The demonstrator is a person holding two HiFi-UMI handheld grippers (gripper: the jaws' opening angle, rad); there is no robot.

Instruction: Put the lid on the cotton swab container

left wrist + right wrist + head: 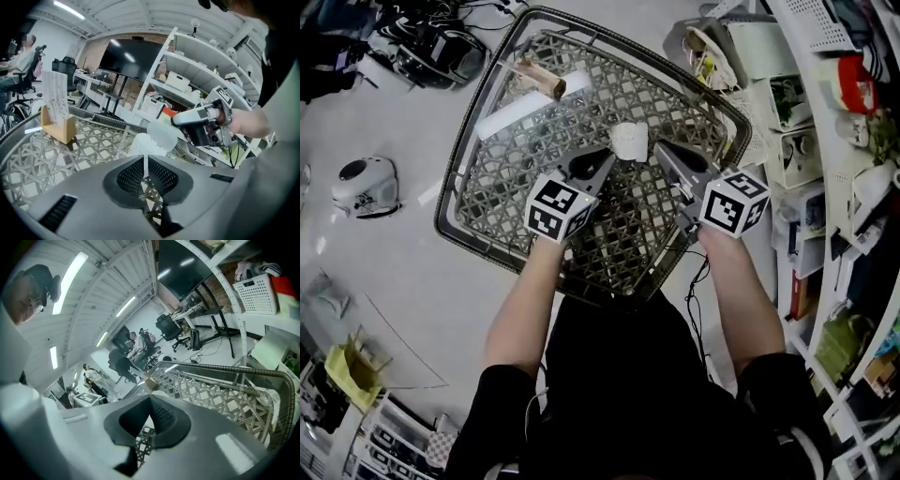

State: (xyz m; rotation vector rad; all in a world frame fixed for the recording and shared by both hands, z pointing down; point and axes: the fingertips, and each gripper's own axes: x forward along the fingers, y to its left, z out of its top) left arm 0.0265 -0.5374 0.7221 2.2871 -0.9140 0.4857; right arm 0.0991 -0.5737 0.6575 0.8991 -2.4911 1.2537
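Your left gripper (606,159) pinches the cotton swab container (630,141) by its wall, jaws nearly together, near the centre of the lattice table (534,122). Your right gripper (662,150) clamps the translucent lid (162,133) at the container's 2 o'clock.

Desk (619,246): grey-brown woven lattice pattern, dark rim (447,202). Cotton swab container (630,141): white, translucent, ribbed wall. Lid (162,133): milky translucent white. Left hand-held gripper (606,159) and right hand-held gripper (662,153): grey bodies, black cross-hatched pads (129,176). Marker cubes (558,208): white faces, black square patterns. Wooden block (540,79) near desk's far left corner: tan. Card (55,91) in block: white, faint print. Sleeves (502,412): black. Floor (394,281): pale grey, glossy. Shelving (806,94): white.
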